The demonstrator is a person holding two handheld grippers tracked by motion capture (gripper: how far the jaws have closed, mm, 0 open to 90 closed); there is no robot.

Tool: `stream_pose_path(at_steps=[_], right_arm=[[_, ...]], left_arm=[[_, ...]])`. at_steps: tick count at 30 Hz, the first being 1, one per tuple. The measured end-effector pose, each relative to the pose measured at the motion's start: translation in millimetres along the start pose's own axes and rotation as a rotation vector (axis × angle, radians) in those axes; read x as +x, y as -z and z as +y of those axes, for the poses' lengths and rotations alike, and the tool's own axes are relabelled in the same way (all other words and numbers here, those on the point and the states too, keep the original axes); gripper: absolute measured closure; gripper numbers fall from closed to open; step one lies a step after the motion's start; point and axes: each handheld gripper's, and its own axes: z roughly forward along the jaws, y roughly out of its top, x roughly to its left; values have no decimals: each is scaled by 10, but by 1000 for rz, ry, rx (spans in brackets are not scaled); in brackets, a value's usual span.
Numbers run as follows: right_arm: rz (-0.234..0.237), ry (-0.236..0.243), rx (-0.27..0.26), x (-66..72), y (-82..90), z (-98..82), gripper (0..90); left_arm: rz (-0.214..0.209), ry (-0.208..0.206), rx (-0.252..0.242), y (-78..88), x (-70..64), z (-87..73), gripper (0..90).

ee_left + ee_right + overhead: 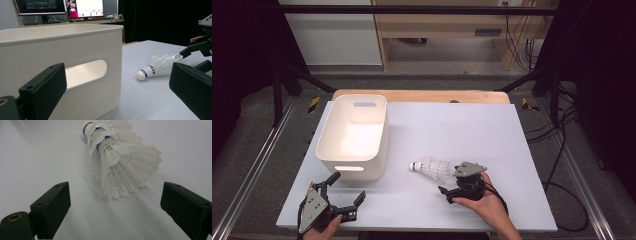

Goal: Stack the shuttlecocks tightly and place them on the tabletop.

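Note:
A white feather shuttlecock (431, 168) with a blue-banded cork lies on its side on the pale table sheet (492, 130), cork pointing left. My right gripper (451, 179) sits just behind the skirt with its jaws open. In the right gripper view the shuttlecock (117, 157) looks like several nested together. Its skirt ends just ahead of my right gripper (116, 187), and neither pad touches it. My left gripper (346, 187) rests near the front left edge, open and empty. It faces the white bin (87, 45), with the shuttlecock (157, 67) to the right.
The white plastic bin (354, 162), which has handle slots, stands on the left half of the table and looks empty. The right gripper (192, 58) shows at the far right of the left gripper view. Monitors (85, 7) stand beyond the bin.

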Motion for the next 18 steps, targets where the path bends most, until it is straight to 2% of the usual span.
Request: stream_pose_path(at_steps=[8,18], right_arm=[[-1,-3,-1,8,41,-14,75],[-8,-23,-34,-57,228,-68,57]], left_arm=[[-3,-5,-4,2,-2,4,11],[1,-5,-7,6,-6,12,11]])
